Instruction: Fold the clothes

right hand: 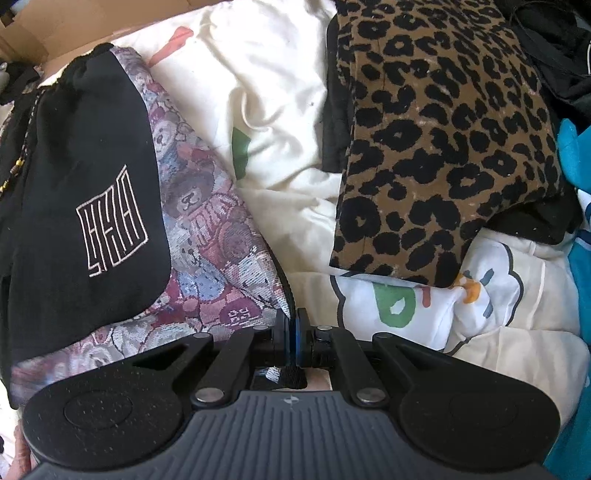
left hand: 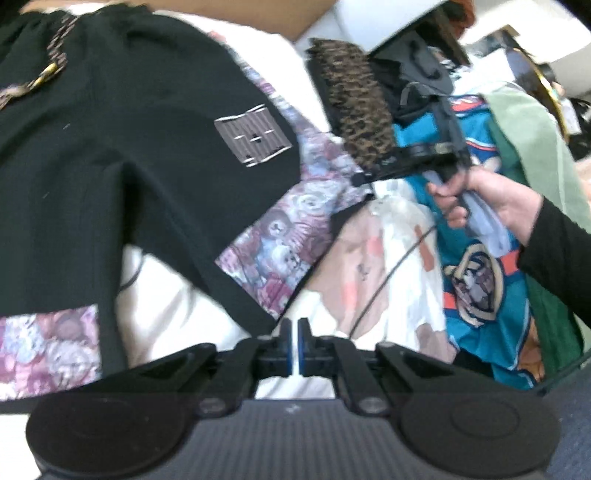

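Two piles | leopard-print garment (right hand: 436, 140) right | teal jersey (left hand: 476, 280) beyond

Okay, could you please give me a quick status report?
Left gripper shut. Right gripper shut on black shorts hem. Leopard-print garment lies close alongside.

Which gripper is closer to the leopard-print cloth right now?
Right. The right gripper sits just beside the leopard-print cloth's lower edge; the left gripper is farther off, at the black shorts' hem.

A rumpled white bedsheet (right hand: 280, 85) with coloured cartoon prints covers the surface. At eleven o'clock lies a brown cardboard panel (right hand: 55, 26); bright daylight washes the one o'clock corner.
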Demonstrator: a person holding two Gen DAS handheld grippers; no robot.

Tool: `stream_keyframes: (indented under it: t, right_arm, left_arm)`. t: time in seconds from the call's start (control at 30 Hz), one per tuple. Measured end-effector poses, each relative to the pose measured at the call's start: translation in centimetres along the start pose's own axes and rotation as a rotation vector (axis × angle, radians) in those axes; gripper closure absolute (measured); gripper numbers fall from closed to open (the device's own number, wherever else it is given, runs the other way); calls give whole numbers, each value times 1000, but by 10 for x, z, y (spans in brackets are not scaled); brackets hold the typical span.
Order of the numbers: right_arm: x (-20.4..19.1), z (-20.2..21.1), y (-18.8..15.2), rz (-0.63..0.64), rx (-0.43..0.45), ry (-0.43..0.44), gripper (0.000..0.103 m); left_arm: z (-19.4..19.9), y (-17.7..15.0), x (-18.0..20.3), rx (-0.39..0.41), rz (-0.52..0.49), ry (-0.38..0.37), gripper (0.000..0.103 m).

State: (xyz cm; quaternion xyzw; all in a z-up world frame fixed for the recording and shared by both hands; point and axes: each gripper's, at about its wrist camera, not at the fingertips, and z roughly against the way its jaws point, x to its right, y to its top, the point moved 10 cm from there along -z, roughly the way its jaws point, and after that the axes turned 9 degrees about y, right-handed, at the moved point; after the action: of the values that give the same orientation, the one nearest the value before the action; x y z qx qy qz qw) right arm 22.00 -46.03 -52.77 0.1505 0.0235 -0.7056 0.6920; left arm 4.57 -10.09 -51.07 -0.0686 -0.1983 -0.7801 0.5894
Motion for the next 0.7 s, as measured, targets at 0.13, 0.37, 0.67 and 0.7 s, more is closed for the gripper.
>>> stream_keyframes:
  t: [0.13,0.37,0.67,0.7]
  right_arm:
    - [0,-4,-2,15,-10,-5,101]
    - [2,0,-4,45,-1,11,99]
    - [9,17,-6,-12,66,74,58]
    - [11,17,-7,-30,74,83,53]
  left_arm:
    - [-10,10,-20,-1,85,46,87]
    - [-47,20,-58,-7,261,128,87]
    - [-61,17,-60,-41,309,99,87]
    - [-63,16,-60,-46,314,94,87]
